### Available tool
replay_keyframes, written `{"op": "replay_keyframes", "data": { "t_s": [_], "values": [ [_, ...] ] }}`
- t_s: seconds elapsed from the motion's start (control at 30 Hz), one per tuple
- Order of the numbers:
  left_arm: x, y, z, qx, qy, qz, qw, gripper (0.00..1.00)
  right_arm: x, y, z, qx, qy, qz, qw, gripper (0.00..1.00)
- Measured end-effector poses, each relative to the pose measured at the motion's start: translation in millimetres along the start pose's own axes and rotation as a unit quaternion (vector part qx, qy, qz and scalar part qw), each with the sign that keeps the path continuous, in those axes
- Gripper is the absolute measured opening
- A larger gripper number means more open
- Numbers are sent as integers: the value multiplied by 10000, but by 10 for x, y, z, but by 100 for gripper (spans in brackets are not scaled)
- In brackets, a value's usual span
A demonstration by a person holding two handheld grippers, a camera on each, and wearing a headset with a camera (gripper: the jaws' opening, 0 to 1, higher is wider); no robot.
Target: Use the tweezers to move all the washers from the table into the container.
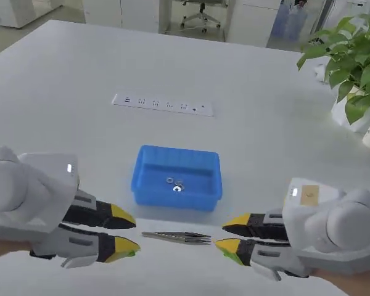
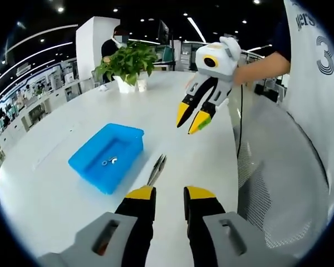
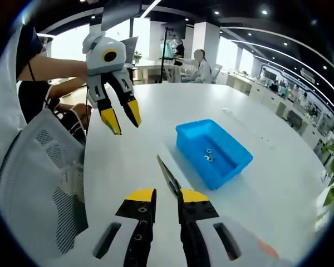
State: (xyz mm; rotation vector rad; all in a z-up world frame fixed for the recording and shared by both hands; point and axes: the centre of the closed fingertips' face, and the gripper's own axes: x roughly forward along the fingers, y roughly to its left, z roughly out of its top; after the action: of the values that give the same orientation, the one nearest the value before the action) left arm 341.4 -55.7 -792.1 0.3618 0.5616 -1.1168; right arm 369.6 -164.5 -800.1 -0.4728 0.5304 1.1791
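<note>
In the head view, the left gripper [image 1: 134, 235] and the right gripper [image 1: 222, 236] are held low over the white table [image 1: 80, 68], jaws spread and empty. Slim metal tweezers [image 1: 176, 236] are laid flat between them. Small metal washers [image 1: 174, 184] are seen inside the blue rectangular plastic container [image 1: 172, 198] just beyond. In the left gripper view, the tweezers [image 2: 156, 169] are seen just ahead of the parted jaws. In the right gripper view, the tweezers [image 3: 168, 173] are likewise seen ahead of the parted jaws.

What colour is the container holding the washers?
The container is blue, clearest in the head view.

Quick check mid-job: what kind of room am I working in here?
Probably an open-plan office: a large white table with a power strip, a potted plant, and an office chair behind.
</note>
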Motion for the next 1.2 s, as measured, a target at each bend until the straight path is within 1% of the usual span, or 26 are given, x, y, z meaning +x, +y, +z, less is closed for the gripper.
{"op": "replay_keyframes", "data": {
  "t_s": [0.1,0.13,0.27,0.3,0.33,0.37,0.4,0.47,0.5,0.57,0.6,0.67,0.77,0.8,0.83,0.93,0.97,1.03,1.07,1.13,1.2],
  "values": [
    [-77,-121,-5,-50,-21,-16,10000,25,-99,61,3,4,-81,-39,10000,18],
    [-106,-171,-2,-28,-36,16,10000,25,-146,86,11,6,-144,-71,9999,18],
    [-181,-311,-7,-41,-44,43,10000,27,-295,149,14,186,-353,-144,9991,19],
    [-202,-343,-23,-48,-25,78,10000,27,-316,153,0,204,-350,-177,9990,19],
    [-220,-370,-38,-101,1,75,9999,28,-337,153,-16,204,-344,-230,9989,21],
    [-232,-420,-56,-252,42,52,9997,30,-358,152,-34,186,-326,-279,9989,22],
    [-250,-464,-56,-370,8,60,9993,32,-395,158,-65,172,-297,-328,9989,22],
    [-279,-507,-28,-342,-105,161,9992,33,-461,168,-68,246,-376,-384,9983,23],
    [-287,-530,-24,-386,-131,165,9990,33,-494,178,-59,351,-445,-401,9976,24],
    [-305,-563,-27,-394,-119,220,9989,33,-533,192,-59,398,-497,-440,9970,24],
    [-322,-572,-22,-399,-117,270,9988,34,-551,215,-69,423,-498,-430,9969,25],
    [-347,-578,3,-466,-180,338,9982,37,-566,252,-78,496,-503,-421,9966,28],
    [-383,-624,35,-596,-239,335,9974,43,-582,334,-97,546,-523,-370,9964,32],
    [-402,-643,58,-584,-302,353,9972,45,-586,400,-90,595,-567,-256,9963,33],
    [-414,-653,77,-598,-354,358,9969,46,-590,435,-89,635,-582,-201,9961,34],
    [-450,-690,138,-694,-507,346,9957,49,-603,512,-106,580,-579,-105,9966,35],
    [-453,-707,146,-740,-527,317,9954,50,-602,548,-107,637,-591,-20,9962,37],
    [-444,-750,133,-856,-511,218,9948,53,-598,604,-123,673,-578,72,9960,41],
    [-442,-758,126,-859,-502,210,9948,54,-595,622,-130,671,-569,81,9961,44],
    [-437,-761,81,-845,-427,274,9951,55,-589,672,-134,643,-544,124,9964,45],
    [-450,-753,45,-887,-367,327,9948,56,-579,688,-139,603,-510,119,9968,45]
  ]
}}
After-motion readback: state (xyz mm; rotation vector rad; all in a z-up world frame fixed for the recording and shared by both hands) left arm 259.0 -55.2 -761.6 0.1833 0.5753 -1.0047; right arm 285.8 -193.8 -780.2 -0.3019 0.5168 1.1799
